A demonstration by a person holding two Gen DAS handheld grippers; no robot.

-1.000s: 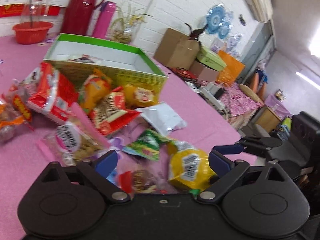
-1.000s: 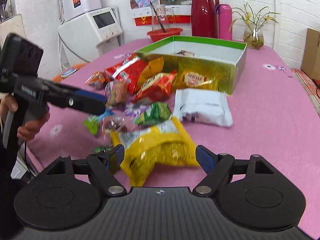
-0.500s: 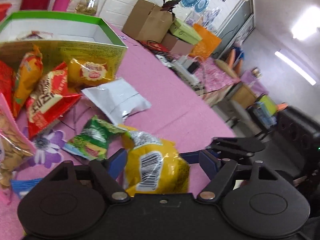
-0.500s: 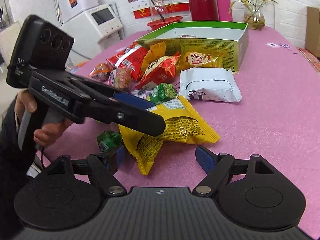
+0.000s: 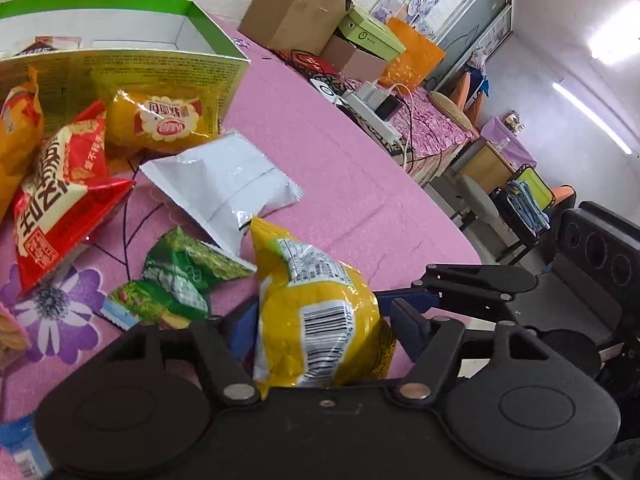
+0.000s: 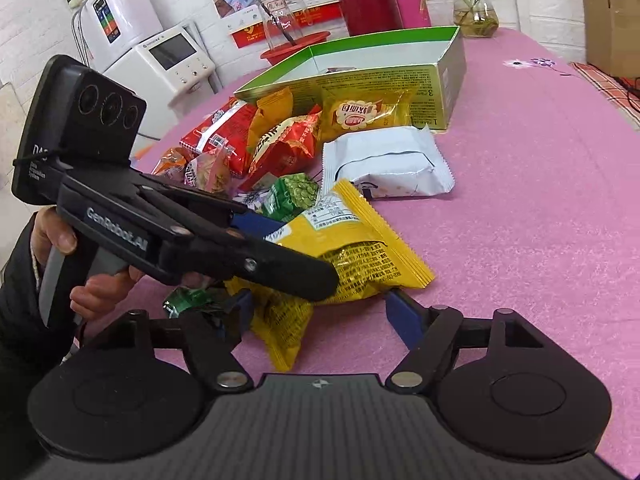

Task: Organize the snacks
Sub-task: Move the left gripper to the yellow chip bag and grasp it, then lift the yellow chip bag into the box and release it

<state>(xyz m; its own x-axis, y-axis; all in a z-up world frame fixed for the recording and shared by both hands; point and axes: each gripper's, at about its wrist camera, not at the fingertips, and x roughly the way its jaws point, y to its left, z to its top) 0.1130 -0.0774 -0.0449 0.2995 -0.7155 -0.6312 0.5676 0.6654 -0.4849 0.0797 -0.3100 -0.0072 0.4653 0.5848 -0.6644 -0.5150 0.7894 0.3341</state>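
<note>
Crinkled yellow foil catches the eye first: the yellow snack bag (image 5: pixel 316 316) is a puffy pillow pack with serrated end seams, a white barcode panel and fine printed text on its back. It lies on the pink tabletop (image 6: pixel 540 200) at the near edge of the snack pile, its far corner just touching the white packet (image 6: pixel 386 162).

The left gripper (image 5: pixel 324 328) has its blue-padded fingers (image 5: pixel 408 330) spread on either side of the bag, close against its bulging sides, though whether they are pressing it I cannot tell. The right gripper (image 6: pixel 320 312) reaches in from the near side with its fingers apart, the bag's near end lying between them, not pinched.

Farther off, glossy red, orange and yellow pouches are heaped against the green cardboard box (image 6: pixel 384 68), an open-topped tray with a white interior. A small green crumpled wrapper (image 5: pixel 180 280) lies left of the yellow bag, on a purple flower printed in the cloth.
</note>
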